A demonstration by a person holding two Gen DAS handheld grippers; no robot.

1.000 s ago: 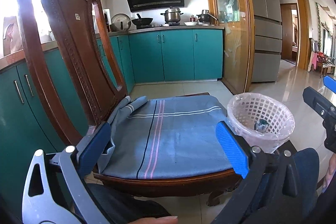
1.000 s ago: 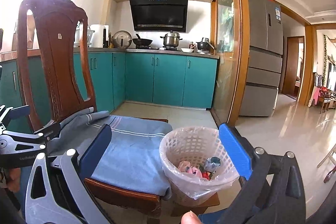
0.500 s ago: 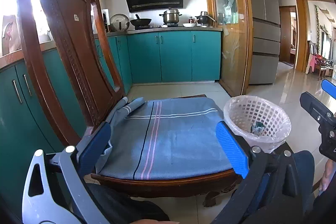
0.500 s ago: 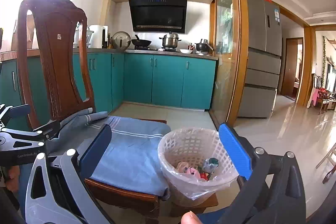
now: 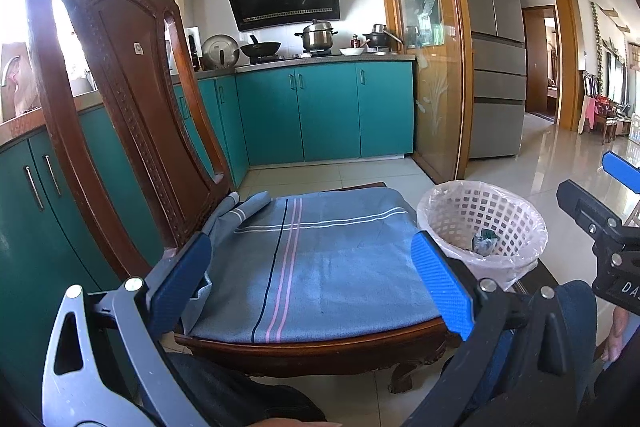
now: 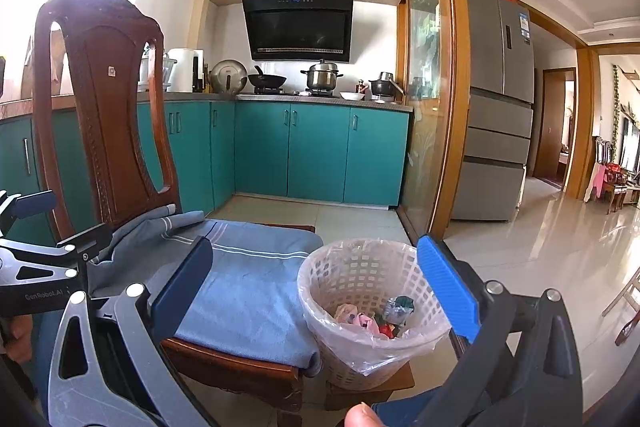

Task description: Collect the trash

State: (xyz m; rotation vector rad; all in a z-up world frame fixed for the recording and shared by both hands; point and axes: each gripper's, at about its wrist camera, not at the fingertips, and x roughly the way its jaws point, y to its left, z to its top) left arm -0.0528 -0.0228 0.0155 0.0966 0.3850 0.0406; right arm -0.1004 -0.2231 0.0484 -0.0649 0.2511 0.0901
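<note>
White lattice bin point(image 6: 372, 311), plastic-lined, holds wrappers point(image 6: 370, 319) beside the chair point(image 5: 320, 267). Left tool point(image 5: 316, 283) and right tool point(image 6: 316, 287): both spread wide, empty.

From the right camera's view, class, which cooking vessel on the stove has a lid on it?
The steel pot, shiny and covered by a knobbed lid. The black wok to its left sits open.

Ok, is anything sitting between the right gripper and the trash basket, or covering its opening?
Nothing visible does. The right gripper is open and empty, and the white trash basket sits just ahead of it beside the chair. Its lined mouth is uncovered, with wrappers lying at the bottom.
</note>
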